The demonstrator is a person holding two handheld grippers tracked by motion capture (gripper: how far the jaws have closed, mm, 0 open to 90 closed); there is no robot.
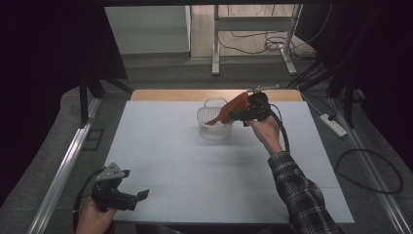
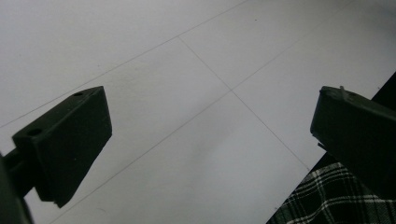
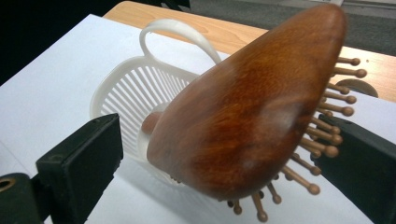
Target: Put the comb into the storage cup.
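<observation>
Glossy reddish-brown wooden hairbrush [image 3: 247,107], ball-tipped wooden pins, tilted into white basket [image 3: 116,88]

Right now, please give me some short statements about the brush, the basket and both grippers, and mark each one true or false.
1. The brush has its handle end down in the basket. True.
2. The brush lies flat on the table. False: it leans on the basket rim, head up.
3. The left gripper is shut on the basket. False: its jaws are open above the bare table.
4. The right gripper has its jaws spread on either side of the brush head. True.
5. The basket is black. False: it is white.
</observation>
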